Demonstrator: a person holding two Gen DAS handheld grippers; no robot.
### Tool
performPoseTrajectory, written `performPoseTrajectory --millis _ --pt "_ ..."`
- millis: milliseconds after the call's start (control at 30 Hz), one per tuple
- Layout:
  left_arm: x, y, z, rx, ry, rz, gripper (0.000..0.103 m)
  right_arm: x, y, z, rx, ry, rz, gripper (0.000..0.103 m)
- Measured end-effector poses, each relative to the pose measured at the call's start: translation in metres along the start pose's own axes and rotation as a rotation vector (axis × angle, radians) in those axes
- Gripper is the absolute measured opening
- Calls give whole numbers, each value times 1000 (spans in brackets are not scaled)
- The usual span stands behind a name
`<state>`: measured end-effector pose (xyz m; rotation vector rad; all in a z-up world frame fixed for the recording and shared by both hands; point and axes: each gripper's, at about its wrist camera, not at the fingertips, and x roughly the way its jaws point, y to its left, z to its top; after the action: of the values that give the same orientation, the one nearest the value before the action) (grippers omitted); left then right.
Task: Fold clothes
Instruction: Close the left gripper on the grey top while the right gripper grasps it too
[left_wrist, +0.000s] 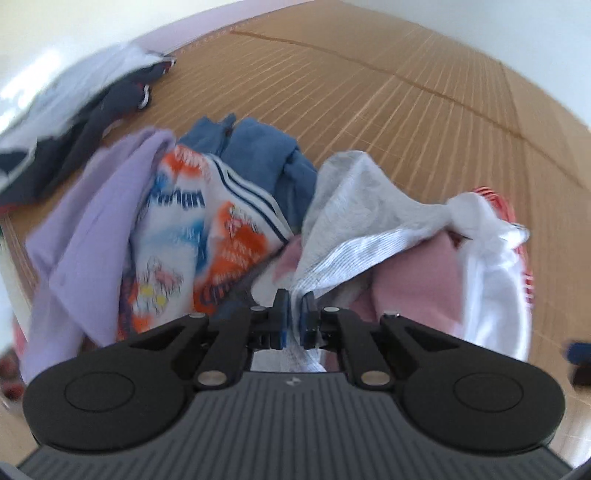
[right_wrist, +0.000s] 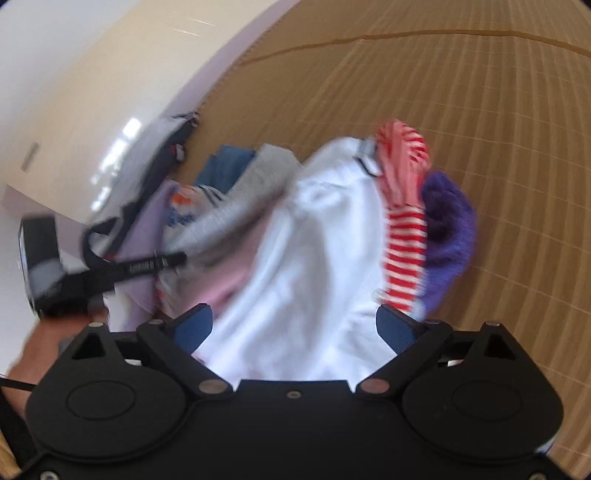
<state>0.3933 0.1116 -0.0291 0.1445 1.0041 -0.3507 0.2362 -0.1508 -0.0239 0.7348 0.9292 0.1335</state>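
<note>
Both views are motion-blurred, so edges and prints in the clothes pile are hard to read. The left tool (left_wrist: 293, 312) body hides the near part of the pile; what lies under the grey garment (left_wrist: 347, 199) at the bottom is cut off. In the right wrist view the tool housing blocks the lower edge of the white garment (right_wrist: 303, 266), so whether any fabric sits against the pads can't be told.

Around: woven bamboo mat (left_wrist: 388, 81) under everything, pale wall behind. A navy/white garment (left_wrist: 85, 122) lies apart at far left. Left-hand side of the right wrist view shows the other tool w/ a black strap (right_wrist: 147, 264), blurred, and part of a forearm at the bottom left.

Pile, left to right in the left wrist view: lilac top (left_wrist: 85, 229), white printed piece w/ orange and blue graphics (left_wrist: 184, 229), blue garment (left_wrist: 266, 155) behind, grey garment, pink item (left_wrist: 417, 280) below it, white cloth, red-striped edge at far right. Right wrist view adds a red/white striped garment (right_wrist: 404, 236) touching a purple fuzzy item (right_wrist: 448, 229).

Left tool: clenched on the ribbed white hem of the grey garment, cloth pulled taut up toward the right. Right tool (right_wrist: 295, 328): released, pads spread wide, white garment between and beyond them.
</note>
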Motion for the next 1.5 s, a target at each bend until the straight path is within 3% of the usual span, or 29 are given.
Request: performPoseTrajectory --millis 233,333,500,567,633,667,733,767,833,1000,1167,1233,1500 --pt "-36 0 -38 -78 16 -60 7 38 37 23 37 13 181 96" --pt "-45 2 -44 -84 8 -48 7 68 45 23 79 54 203 95" --pt "-53 13 -46 -146 9 -97 7 119 60 22 150 124 240 92" --pt "-56 12 -47 -160 11 -122 7 132 60 23 182 133 209 87" --pt "-54 10 -48 -174 19 -148 7 139 61 24 165 131 168 66" --pt "-52 7 -49 -178 23 -155 7 141 63 25 142 134 150 60" --pt "-50 3 -50 -176 30 -162 7 143 66 23 96 139 137 26" --pt "-51 1 -51 -177 30 -166 7 141 64 20 94 134 146 17" --pt "-54 -3 -53 -167 27 -181 7 134 59 15 113 115 179 11" --pt "-70 -20 -56 -96 37 -227 6 88 44 10 152 10 251 9" --pt "-97 -65 -63 53 10 -251 6 29 22 5 174 -70 223 7" --pt "-101 -81 -67 68 24 -272 6 8 12 0 179 -94 201 7" --pt "-131 -163 -95 209 58 -371 6 -88 -50 -38 335 -199 237 6"
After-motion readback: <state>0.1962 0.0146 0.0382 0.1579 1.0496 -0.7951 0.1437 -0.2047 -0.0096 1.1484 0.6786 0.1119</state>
